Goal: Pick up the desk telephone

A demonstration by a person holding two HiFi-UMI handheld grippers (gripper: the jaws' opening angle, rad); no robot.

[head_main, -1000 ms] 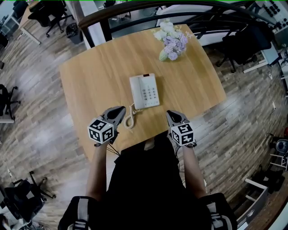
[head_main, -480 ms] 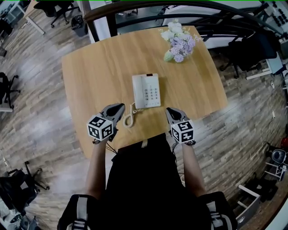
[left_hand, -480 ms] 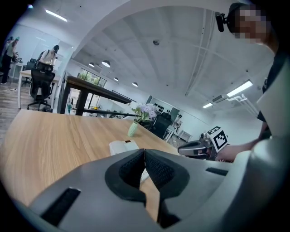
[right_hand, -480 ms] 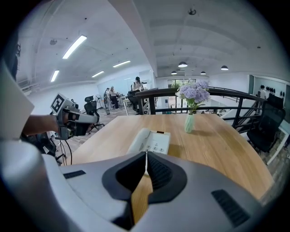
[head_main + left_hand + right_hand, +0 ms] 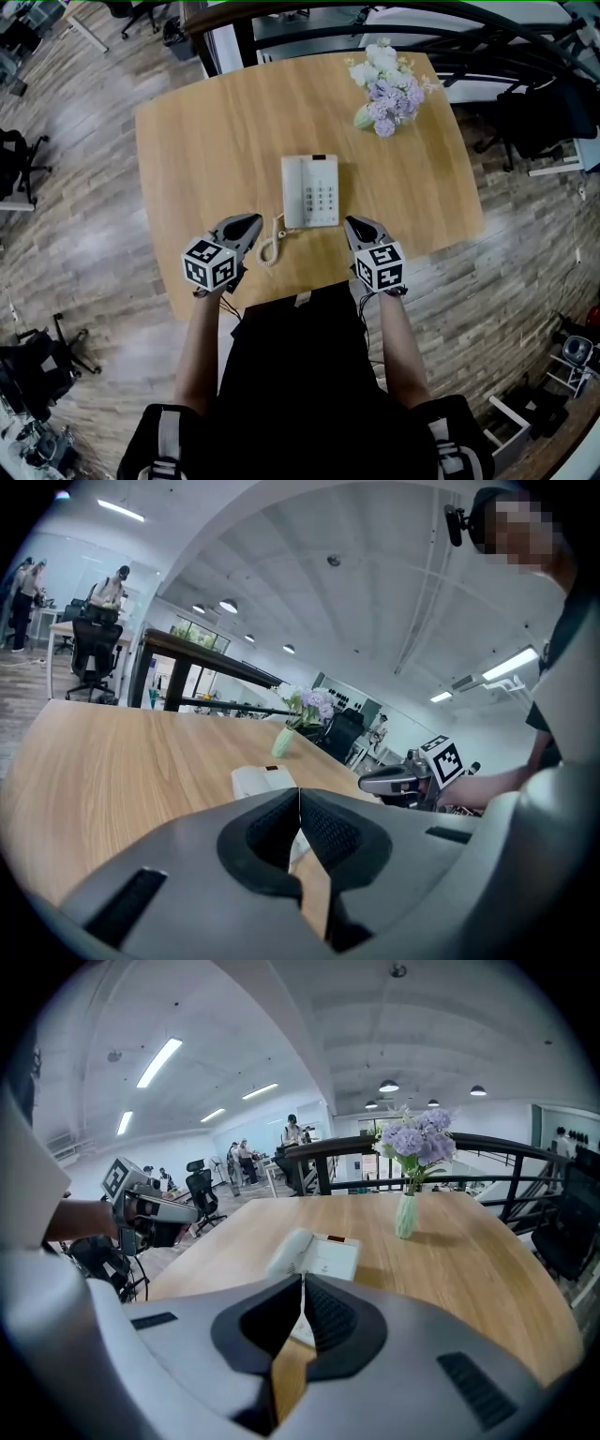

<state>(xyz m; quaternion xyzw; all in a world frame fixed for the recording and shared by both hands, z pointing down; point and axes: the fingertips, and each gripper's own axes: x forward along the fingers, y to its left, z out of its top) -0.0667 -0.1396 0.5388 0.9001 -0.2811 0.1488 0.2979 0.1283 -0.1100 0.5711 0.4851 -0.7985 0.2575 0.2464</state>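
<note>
Head view: I see the white desk telephone (image 5: pixel 310 191) lying mid-tabletop (image 5: pixel 206 141), slightly toward the near edge, with wide bare wood on its left and beyond it. My left hand-held gripper (image 5: pixel 251 223) and right hand-held gripper (image 5: pixel 352 224) hover over the near edge on either side of it, both with jaws pressed together and empty. A vase of flowers (image 5: pixel 386 89) stands well apart by the far right corner.

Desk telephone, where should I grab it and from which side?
Probably by its two long side edges, one gripper on each, coming from the near end. The desk telephone lies flat with its long axis pointing away, and the left gripper and right gripper flank its near end. Both are shut, so open them first.
</note>
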